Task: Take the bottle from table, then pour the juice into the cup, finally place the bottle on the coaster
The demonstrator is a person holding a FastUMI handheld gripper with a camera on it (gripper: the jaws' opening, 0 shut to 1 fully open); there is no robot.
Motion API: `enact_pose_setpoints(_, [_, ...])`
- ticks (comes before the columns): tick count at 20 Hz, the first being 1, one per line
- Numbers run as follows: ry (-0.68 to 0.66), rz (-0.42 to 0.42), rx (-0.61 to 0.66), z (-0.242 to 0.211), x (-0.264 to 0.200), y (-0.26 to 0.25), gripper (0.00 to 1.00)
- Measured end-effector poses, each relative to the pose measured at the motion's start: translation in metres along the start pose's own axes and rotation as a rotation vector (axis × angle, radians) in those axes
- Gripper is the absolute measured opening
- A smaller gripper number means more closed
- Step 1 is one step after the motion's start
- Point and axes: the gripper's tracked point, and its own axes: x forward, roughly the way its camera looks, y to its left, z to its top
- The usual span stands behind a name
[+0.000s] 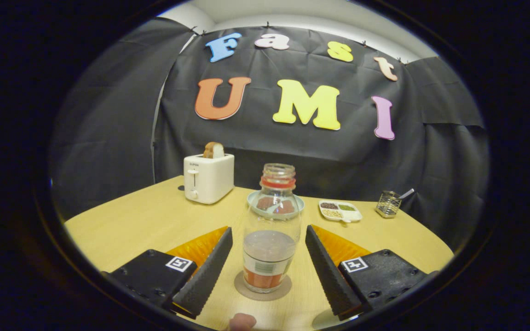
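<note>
Black cloth backs your counter [154,220], where the bottle [271,230] stands upright on the coaster [262,291] at 12 o'clock between your spread, untouching fingers [268,266], so the task looks finished, leaving only your retreat.

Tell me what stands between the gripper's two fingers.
In the gripper view, the bottle stands upright on the round coaster between the open gripper fingers, with a gap of bare table on each side.
</note>
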Motion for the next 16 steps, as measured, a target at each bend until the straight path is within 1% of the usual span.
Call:
enact_pose_setpoints(3, [-0.009, -0.043, -0.022, 0.028, -0.026, -0.004, 1.00])
enact_pose_setpoints(4, [-0.020, -0.047, -0.021, 0.041, -0.036, -0.003, 1.00])
enact_pose_setpoints(6, [-0.068, -0.025, 0.015, 0.079, -0.061, 0.008, 1.00])
enact_pose_setpoints(8, [-0.127, -0.002, 0.046, 0.121, -0.095, 0.018, 1.00])
enact_pose_setpoints(11, [-0.220, -0.009, 0.077, 0.186, -0.154, 0.018, 1.00])
enact_pose_setpoints(16, [-0.308, -0.038, 0.067, 0.254, -0.228, 0.026, 1.00])
